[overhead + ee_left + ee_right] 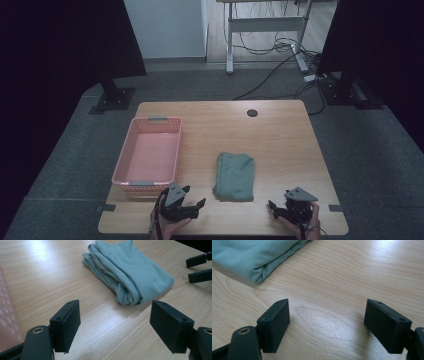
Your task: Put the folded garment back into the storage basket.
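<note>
Folded cloth (234, 176) between left gripper (195, 201) and right gripper (274, 209), both wide, empty; basket (131, 180) near left.

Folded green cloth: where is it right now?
High view: the folded green cloth lies on the table near its front edge, right of the pink basket, between the left gripper and right gripper.

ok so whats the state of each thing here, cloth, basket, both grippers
green cloth: folded, lying flat on the table, untouched
pink basket: upright, empty, at the table's left side
left gripper: open, nothing between its jaws, close to the cloth's near left corner
right gripper: open, nothing between its jaws, apart from the cloth
</note>
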### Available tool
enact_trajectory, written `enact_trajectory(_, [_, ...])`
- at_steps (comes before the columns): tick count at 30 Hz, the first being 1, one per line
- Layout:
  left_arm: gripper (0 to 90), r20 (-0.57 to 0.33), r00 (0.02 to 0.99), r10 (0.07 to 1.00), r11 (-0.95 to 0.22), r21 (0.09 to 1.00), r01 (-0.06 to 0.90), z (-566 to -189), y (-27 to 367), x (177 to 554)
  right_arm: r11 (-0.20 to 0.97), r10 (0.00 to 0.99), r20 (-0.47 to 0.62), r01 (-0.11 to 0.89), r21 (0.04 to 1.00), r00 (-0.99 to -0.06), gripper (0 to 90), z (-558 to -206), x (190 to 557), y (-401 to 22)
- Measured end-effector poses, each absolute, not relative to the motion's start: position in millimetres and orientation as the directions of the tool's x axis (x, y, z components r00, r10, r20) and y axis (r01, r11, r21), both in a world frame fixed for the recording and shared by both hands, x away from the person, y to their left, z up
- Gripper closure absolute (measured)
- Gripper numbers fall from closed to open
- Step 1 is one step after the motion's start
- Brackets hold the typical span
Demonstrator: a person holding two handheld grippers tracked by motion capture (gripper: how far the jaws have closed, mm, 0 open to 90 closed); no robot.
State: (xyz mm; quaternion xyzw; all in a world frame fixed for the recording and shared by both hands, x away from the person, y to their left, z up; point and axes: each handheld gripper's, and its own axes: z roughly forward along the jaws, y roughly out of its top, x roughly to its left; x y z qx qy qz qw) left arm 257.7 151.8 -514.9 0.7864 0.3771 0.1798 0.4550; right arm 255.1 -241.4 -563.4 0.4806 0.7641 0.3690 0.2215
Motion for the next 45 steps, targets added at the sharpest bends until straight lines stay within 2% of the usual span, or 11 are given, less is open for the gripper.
enact_trajectory(8, [24.5,-0.078,0.657,0.749,-0.284,0.859,0.426,-507,147,265,0.266,0.898,0.016,0.571,0.777,-0.44,20.3,-563,255,-241])
enact_trajectory(45, [24.5,-0.027,0.683,0.73,-0.354,0.84,0.411,-499,111,299,0.265,0.898,0.016,0.57,0.777,-0.439,20.3,-563,255,-241])
